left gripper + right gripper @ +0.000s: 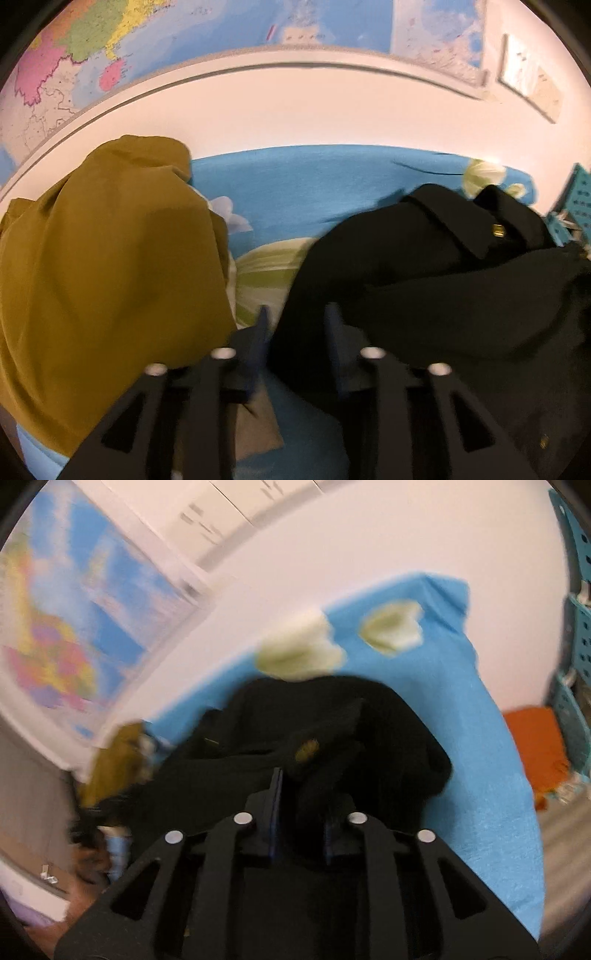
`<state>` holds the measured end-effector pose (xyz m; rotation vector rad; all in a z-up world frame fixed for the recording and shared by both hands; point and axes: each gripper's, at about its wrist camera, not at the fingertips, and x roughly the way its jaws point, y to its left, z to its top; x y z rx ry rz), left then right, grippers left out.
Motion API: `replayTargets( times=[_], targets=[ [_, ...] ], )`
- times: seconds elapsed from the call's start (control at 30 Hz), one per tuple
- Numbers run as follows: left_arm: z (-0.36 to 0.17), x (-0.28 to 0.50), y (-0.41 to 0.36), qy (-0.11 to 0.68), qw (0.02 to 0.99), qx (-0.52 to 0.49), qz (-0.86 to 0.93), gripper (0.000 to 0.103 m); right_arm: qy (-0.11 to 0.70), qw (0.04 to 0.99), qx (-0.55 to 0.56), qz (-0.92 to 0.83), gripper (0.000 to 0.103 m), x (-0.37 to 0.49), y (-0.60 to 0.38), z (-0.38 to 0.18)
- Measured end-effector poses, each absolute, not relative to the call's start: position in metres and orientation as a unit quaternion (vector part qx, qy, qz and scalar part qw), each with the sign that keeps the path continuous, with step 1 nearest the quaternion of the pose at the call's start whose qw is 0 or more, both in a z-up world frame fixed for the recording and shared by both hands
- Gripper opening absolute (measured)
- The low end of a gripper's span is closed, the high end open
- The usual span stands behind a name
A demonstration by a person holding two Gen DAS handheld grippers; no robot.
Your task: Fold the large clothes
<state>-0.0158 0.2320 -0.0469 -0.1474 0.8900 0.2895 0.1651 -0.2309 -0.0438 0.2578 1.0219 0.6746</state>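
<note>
A map-covered wall backs a blue flowered sheet [295, 184] that carries the clothes. The black garment [443, 266] lies heaped toward the sheet's right edge, a mustard garment [110, 258] bunched at its left edge. The step looks like gathering the black garment to spread it; next, each gripper needs a firm hold on an edge. The left gripper [297, 332] stands partly open with black cloth between its fingers, grip uncertain. The right gripper [303, 797] is narrow, black fabric between its fingers.

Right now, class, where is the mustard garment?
In the left wrist view, the mustard garment lies heaped at left on the blue sheet, beside the black garment.
</note>
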Motion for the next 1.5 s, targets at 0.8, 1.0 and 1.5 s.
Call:
replayTargets(
  times=[0.8, 1.0, 1.5],
  targets=[
    [-0.065, -0.022, 0.170, 0.426, 0.903, -0.042, 0.032, 0.054, 0.434, 0.846, -0.018, 0.311, 0.031, 0.150, -0.168, -0.055],
    [-0.066, -0.024, 0.170, 0.419, 0.906, -0.038, 0.042, 0.055, 0.419, 0.856, -0.028, 0.303, 0.035, 0.138, -0.170, -0.042],
    [-0.065, -0.078, 0.168, 0.414, 0.909, -0.038, 0.019, 0.061, 0.438, 0.826, -0.061, 0.350, 0.050, 0.083, -0.175, -0.038]
  ],
)
